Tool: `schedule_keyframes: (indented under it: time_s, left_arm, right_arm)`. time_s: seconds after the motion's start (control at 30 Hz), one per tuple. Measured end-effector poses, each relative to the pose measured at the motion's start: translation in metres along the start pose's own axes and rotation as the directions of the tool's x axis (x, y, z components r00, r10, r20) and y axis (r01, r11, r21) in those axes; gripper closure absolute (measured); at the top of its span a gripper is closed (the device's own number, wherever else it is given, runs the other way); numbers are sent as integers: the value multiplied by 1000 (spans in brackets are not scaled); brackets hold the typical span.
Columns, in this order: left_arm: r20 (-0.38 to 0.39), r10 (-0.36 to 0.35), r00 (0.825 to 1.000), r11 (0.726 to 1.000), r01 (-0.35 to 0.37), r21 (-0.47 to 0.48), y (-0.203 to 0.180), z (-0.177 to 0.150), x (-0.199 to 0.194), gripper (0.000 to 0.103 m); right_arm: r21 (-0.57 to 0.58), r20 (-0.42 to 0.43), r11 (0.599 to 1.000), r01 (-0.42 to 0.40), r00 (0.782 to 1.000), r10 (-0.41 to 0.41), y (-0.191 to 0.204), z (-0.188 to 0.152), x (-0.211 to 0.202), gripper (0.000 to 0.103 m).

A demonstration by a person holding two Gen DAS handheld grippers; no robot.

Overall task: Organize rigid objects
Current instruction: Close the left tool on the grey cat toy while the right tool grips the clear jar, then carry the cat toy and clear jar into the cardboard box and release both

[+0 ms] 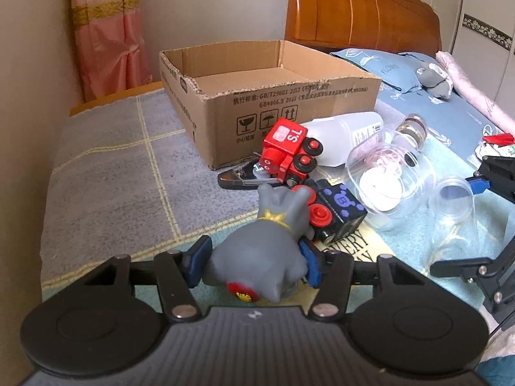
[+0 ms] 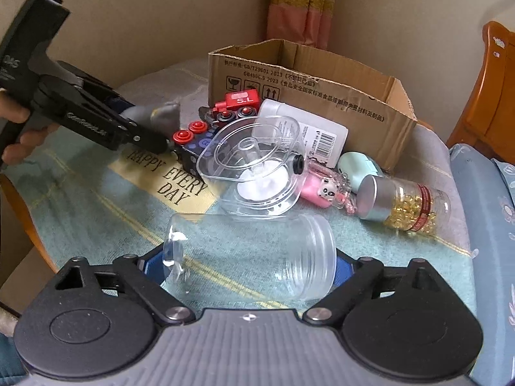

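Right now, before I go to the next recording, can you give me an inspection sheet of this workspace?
Surface: bed cover, checked grey and teal, printed with words.
Job's things: cardboard box open, nothing seen inside; red toy train and black toy block in front of it; grey toy; clear jar lying on its side.
Clutter: white bottle, clear tub, capsule bottle, pink trinket, all lying about.
Grippers: left gripper pads against the grey toy; right gripper astride the clear jar, contact unclear.
Cables: nothing seen.
Surroundings: wooden headboard, curtain, wall.
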State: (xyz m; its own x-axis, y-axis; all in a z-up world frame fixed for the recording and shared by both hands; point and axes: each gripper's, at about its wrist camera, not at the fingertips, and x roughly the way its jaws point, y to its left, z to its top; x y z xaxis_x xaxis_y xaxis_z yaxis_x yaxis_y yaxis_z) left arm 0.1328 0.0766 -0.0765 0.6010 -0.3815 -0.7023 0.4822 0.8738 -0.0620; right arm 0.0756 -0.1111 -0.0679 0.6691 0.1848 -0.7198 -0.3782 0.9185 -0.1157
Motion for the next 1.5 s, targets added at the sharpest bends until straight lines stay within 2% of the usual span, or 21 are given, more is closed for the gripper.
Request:
schedule_keyframes:
  time_s: [0.27, 0.37, 0.47, 0.73, 0.97, 1.2, 1.4, 1.43, 1.5]
  left_arm:
    - [-5, 42, 999, 999, -42, -19, -6, 4, -24, 46]
    - [-5, 36, 999, 999, -36, -19, -12, 11, -34, 46]
    - [-1, 15, 1000, 1000, -15, -11, -18, 22, -42, 46]
    - [37, -17, 999, 999, 15, 51, -30, 69, -49, 46]
    - [50, -5, 999, 995, 0, 95, -25, 123, -28, 46]
    - [21, 12, 1000, 998, -13, 56, 2, 179, 18, 46]
    - [21, 43, 999, 999, -43, 19, 23, 210, 56, 45]
    - [24, 51, 998, 999, -51, 15, 26, 214, 61, 44]
    - [30, 59, 998, 998, -59, 0, 31, 220, 70, 30]
  right_arm:
    - [4, 14, 999, -33, 999, 33, -9, 5, -18, 8]
    - [-4, 23, 999, -53, 998, 53, -15, 10, -26, 8]
    - [-10, 38, 998, -64, 997, 64, -22, 18, -34, 8]
    - [-48, 144, 998, -47, 988, 54, -44, 57, -58, 8]
    - [-41, 212, 998, -37, 976, 45, -72, 102, -53, 8]
    - [-19, 227, 1000, -17, 974, 21, -97, 135, -33, 8]
    - [-4, 219, 1000, -10, 976, 11, -114, 150, -16, 8]
    - [-1, 217, 1000, -10, 976, 10, -117, 152, -14, 8]
    - [1, 214, 1000, -6, 977, 5, -120, 155, -9, 8]
